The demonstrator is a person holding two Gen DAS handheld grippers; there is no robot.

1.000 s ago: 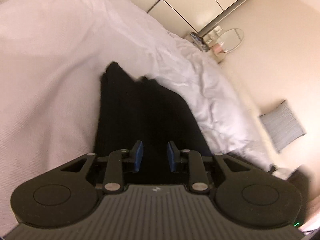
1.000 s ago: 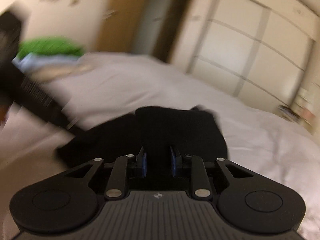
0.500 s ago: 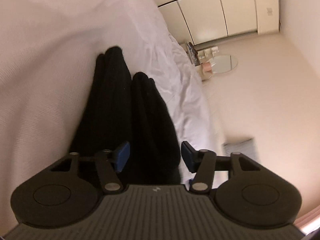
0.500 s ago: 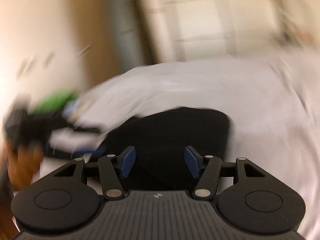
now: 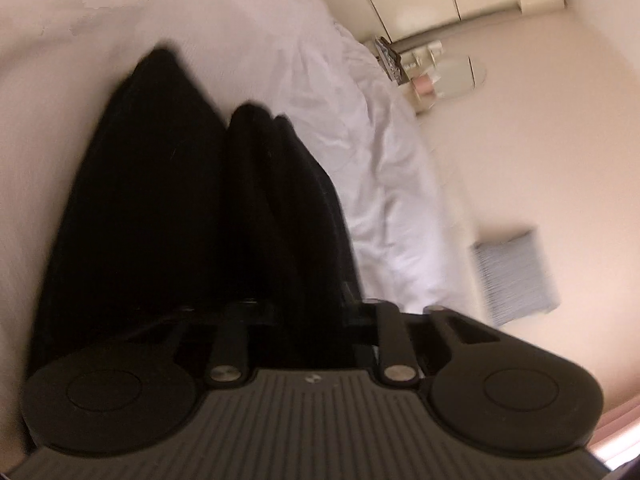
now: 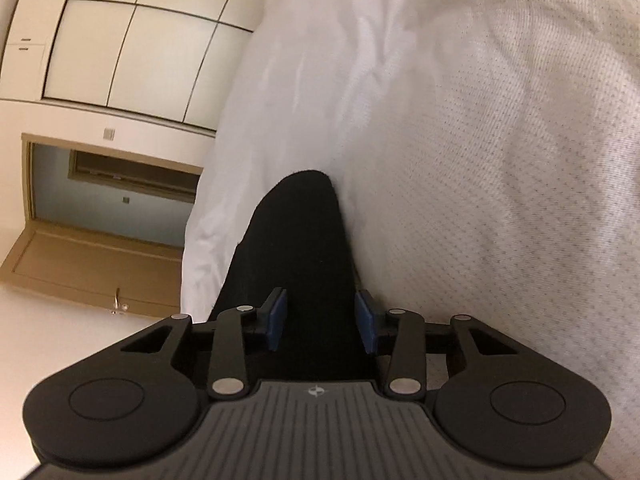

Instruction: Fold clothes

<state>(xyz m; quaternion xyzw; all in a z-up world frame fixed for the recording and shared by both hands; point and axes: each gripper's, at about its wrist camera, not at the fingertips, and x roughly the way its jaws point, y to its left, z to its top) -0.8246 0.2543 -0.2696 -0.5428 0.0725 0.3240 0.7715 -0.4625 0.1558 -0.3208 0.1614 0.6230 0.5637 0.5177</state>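
A black garment [image 5: 140, 200] lies in long folded layers on the white bed cover [image 5: 100, 20]. My left gripper [image 5: 310, 308] is pushed into its near end. Its jaws are closing and its pads are buried in the dark cloth, which sits between them. In the right wrist view, a narrow fold of the same black garment [image 6: 300, 232] runs from the bed cover [image 6: 480, 160] into my right gripper [image 6: 320, 320]. The right jaws are closing, and the cloth fills the gap between the blue pads [image 6: 276, 320].
Rumpled white bedding [image 5: 380, 160] hangs over the bed's edge. Beyond it, a round mirror with small items [image 5: 452, 78] and a grey cushion [image 5: 516, 276] lie on the floor. A wardrobe [image 6: 132, 48] and an open door [image 6: 100, 256] show beside the bed.
Both grippers opened wide, then narrowed again around the black cloth. The left moved closer into the garment. The right view rolled about a quarter turn, and the green clothes left its view.
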